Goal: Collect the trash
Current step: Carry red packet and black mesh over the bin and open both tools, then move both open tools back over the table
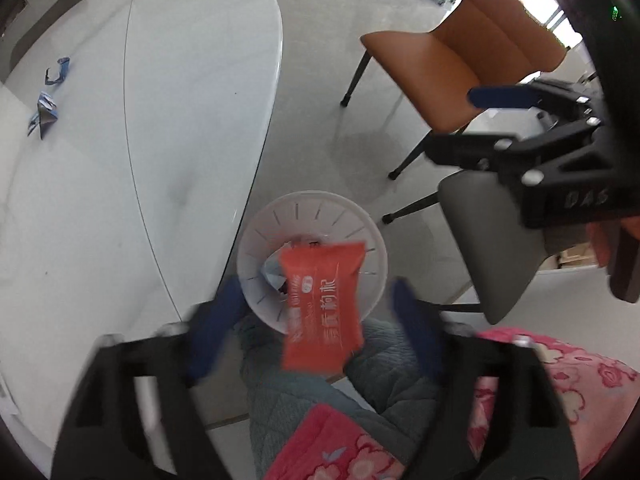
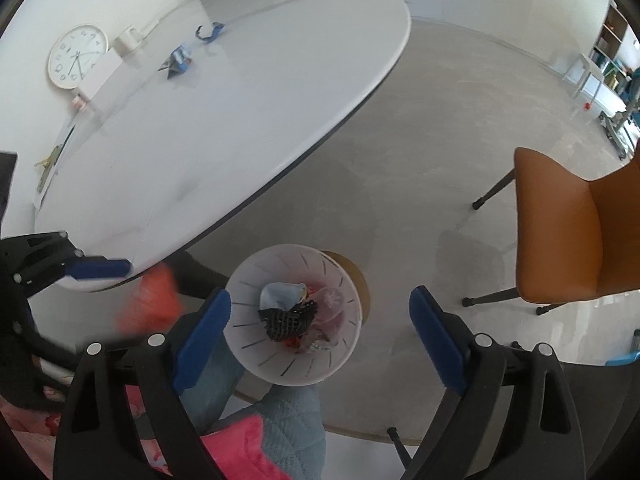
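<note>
Above the white slotted bin (image 1: 256, 236), an orange packet (image 1: 322, 304) hangs loose between the blue pads of the left gripper (image 1: 316, 324), touching neither; the jaws stand wide and hold nothing. It is a flat pillow pack with white lettering (blurred in the right wrist view). Over the same bin, the right gripper (image 2: 320, 328) is likewise spread wide and empty. Inside the bin lie a black mesh scrap (image 2: 286, 320) and crumpled wrappers. Beyond the bin, two blue wrappers (image 2: 180, 60) rest on the white table (image 2: 240, 100).
</note>
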Tool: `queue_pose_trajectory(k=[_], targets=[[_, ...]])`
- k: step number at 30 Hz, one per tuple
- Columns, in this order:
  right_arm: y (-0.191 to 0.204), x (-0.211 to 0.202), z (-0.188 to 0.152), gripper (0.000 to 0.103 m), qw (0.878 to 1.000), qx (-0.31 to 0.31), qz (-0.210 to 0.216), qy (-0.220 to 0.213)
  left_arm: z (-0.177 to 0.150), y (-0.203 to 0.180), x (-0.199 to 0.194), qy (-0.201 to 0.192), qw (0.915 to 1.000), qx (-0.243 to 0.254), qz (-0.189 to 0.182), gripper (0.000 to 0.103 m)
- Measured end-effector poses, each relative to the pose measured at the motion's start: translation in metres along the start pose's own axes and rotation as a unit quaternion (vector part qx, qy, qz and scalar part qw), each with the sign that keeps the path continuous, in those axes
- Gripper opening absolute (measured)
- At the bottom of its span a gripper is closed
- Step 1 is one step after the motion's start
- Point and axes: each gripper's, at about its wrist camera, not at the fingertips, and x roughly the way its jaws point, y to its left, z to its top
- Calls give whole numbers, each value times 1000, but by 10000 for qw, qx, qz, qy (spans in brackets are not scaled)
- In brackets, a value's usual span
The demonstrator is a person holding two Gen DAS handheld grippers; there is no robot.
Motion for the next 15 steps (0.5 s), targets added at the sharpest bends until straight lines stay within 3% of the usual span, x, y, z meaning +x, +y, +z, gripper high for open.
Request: queue_pose_trajectory(k=[5, 11, 15], targets=[[-8, -4, 1, 91, 9999, 131, -43, -47, 4, 1, -4, -43, 10000, -59, -5, 87], [-9, -5, 9, 91, 9998, 123, -7, -137, 9, 21, -21, -230, 9986, -478, 13, 91], [-5, -9, 21, 91, 9997, 81, 54, -239, 15, 36, -38, -471, 9958, -725, 295, 91]])
